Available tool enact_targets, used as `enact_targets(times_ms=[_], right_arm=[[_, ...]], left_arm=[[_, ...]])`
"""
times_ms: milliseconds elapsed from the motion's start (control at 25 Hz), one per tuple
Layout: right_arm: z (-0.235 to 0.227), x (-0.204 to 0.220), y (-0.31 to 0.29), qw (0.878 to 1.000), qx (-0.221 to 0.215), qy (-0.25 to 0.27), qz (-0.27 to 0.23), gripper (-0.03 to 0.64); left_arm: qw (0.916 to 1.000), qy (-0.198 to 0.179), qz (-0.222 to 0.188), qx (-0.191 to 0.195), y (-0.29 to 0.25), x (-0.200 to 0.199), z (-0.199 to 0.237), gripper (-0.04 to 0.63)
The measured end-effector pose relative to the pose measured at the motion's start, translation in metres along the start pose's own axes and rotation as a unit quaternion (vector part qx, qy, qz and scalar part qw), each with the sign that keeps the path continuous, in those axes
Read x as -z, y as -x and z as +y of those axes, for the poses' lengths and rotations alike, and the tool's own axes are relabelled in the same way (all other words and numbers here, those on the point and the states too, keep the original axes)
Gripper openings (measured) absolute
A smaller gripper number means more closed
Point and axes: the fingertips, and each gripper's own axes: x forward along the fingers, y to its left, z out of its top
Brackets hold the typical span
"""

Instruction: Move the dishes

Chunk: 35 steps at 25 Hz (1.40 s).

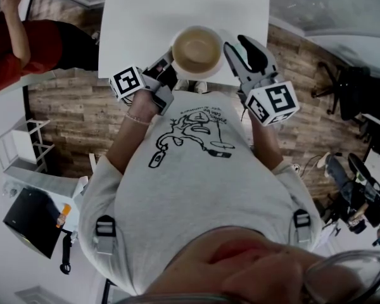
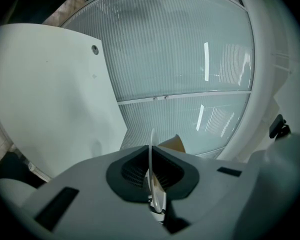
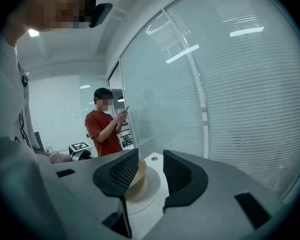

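White rectangular worktop [image 1: 158, 18], smooth and matt, standing on wood-plank floor [image 1: 76, 113]. Small round fitting [image 2: 94, 49] set into surface near far edge. One white plate [image 3: 151, 184] close to near edge, about midway along it, apparently flat on surface. Tan bowl [image 1: 197, 49] upright on plate, mouth up.
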Motion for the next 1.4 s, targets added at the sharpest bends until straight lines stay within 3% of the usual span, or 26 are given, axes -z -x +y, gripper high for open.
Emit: enact_targets(times_ms=[560,1000,1400], right_arm=[[0.019,0.025,-0.023,0.997,-0.039,-0.014,0.059,0.184],[0.023,0.046,-0.032,0.992,-0.048,-0.02,0.113,0.184],[0.022,0.052,-0.033,0.991,-0.041,-0.025,0.123,0.166]], left_arm=[[1.0,-0.003,-0.001,0.005,-0.001,0.0,-0.004,0.011],[0.9999,-0.007,0.0,0.01,-0.001,0.0,-0.004,0.011],[0.9998,-0.011,0.002,0.014,-0.001,0.001,-0.006,0.011]])
